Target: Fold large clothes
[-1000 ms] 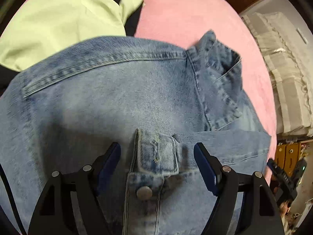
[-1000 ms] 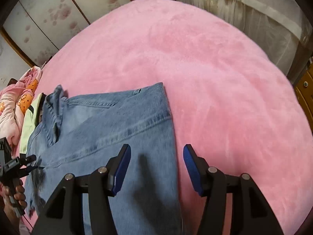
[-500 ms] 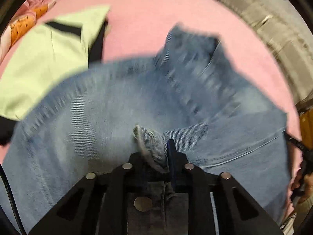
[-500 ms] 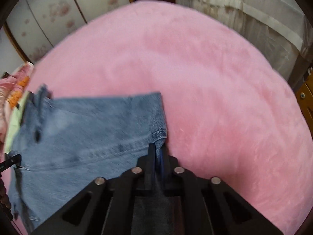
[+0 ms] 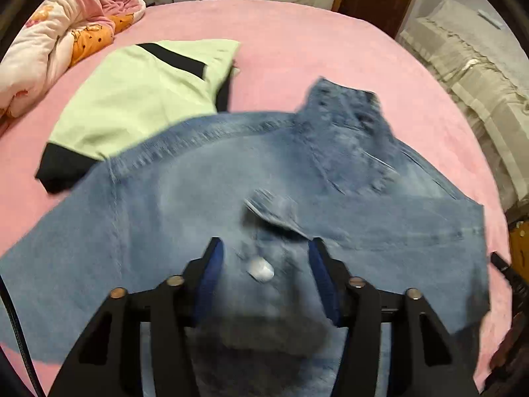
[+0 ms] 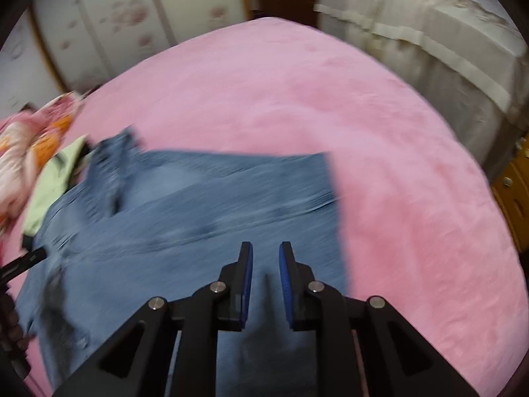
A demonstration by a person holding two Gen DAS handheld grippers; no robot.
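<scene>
A blue denim jacket (image 5: 198, 198) lies spread on the pink bed (image 5: 297, 39), its collar (image 5: 344, 109) towards the far side. My left gripper (image 5: 266, 264) hangs just above it with its jaws opening. The buttoned cuff (image 5: 261, 268) sits between the blue pads (image 5: 211, 264), which do not press on it. In the right wrist view my right gripper (image 6: 266, 264) is above the jacket (image 6: 198, 198) near its right edge. Its jaws stand a narrow gap apart and are opening, with only the denim below showing between them.
A folded light-green and black garment (image 5: 139, 99) lies beyond the jacket's left side, partly under it. A pink patterned quilt (image 5: 49, 43) is bunched at the far left. Beige covered furniture (image 6: 429, 49) and a wooden cabinet (image 6: 515, 198) border the bed (image 6: 396, 198) on the right.
Both grippers went from open to shut on the denim, then came apart again. Both cameras have pulled back and up, so more of the bed shows.
</scene>
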